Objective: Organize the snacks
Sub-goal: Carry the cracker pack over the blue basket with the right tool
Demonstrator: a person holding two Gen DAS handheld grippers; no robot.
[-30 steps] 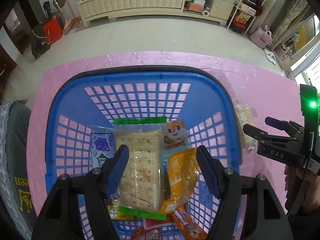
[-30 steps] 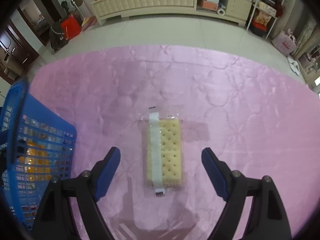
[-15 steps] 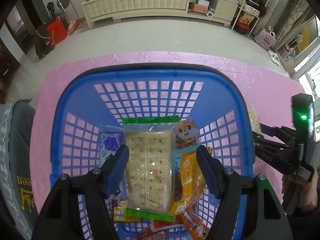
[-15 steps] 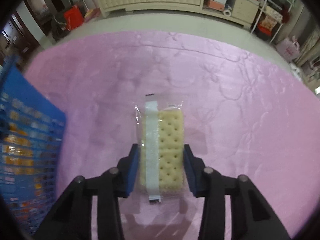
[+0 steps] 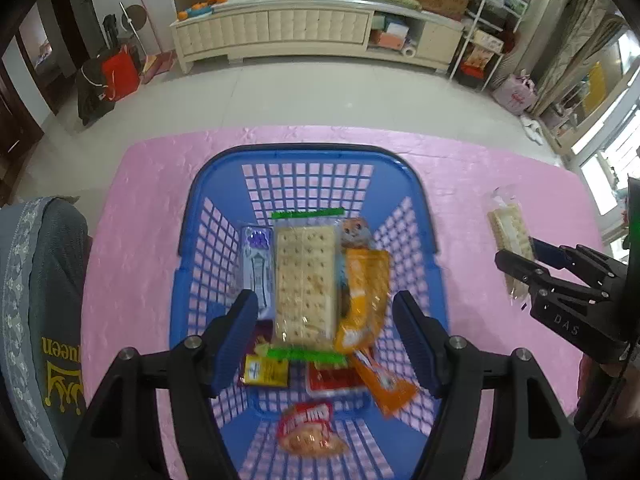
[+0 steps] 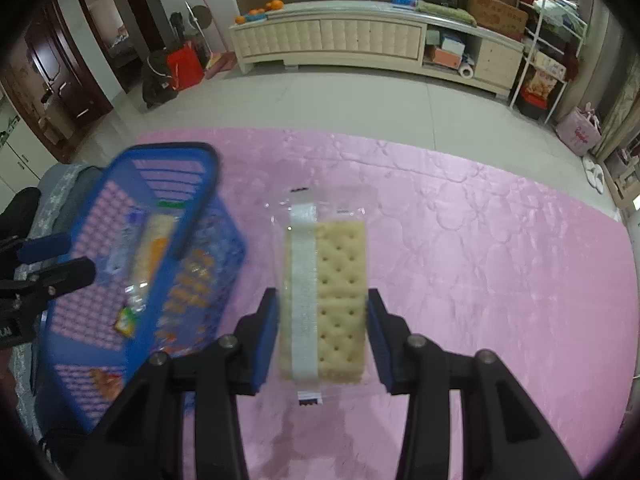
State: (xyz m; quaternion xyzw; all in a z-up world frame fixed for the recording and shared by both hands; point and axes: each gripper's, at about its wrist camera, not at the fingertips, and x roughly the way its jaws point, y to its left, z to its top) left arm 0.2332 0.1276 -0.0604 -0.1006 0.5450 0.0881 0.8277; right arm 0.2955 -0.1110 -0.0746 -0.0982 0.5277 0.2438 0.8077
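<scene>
A blue mesh basket [image 5: 404,184] stands on the pink tablecloth and holds several snacks, with a big cracker pack [image 5: 304,280] on top. My left gripper [image 5: 324,300] hovers open above it, with nothing between its pads. My right gripper [image 6: 322,298] is shut on a small clear cracker pack [image 6: 340,264] and holds it above the cloth, to the right of the basket [image 6: 200,208]. The left wrist view shows the right gripper [image 5: 516,256] with that small pack [image 5: 506,228] at the far right. In the right wrist view the left gripper [image 6: 64,260] is at the left edge.
The pink tablecloth [image 6: 480,260] covers the whole table. A grey cloth with yellow lettering [image 5: 44,300] lies at the table's left side. Beyond the far edge are a tiled floor and a long cream cabinet [image 5: 312,32].
My right gripper has shut on the small cracker pack and lifted it off the cloth, nearer to the basket. My left gripper has risen above the basket and stayed open.
</scene>
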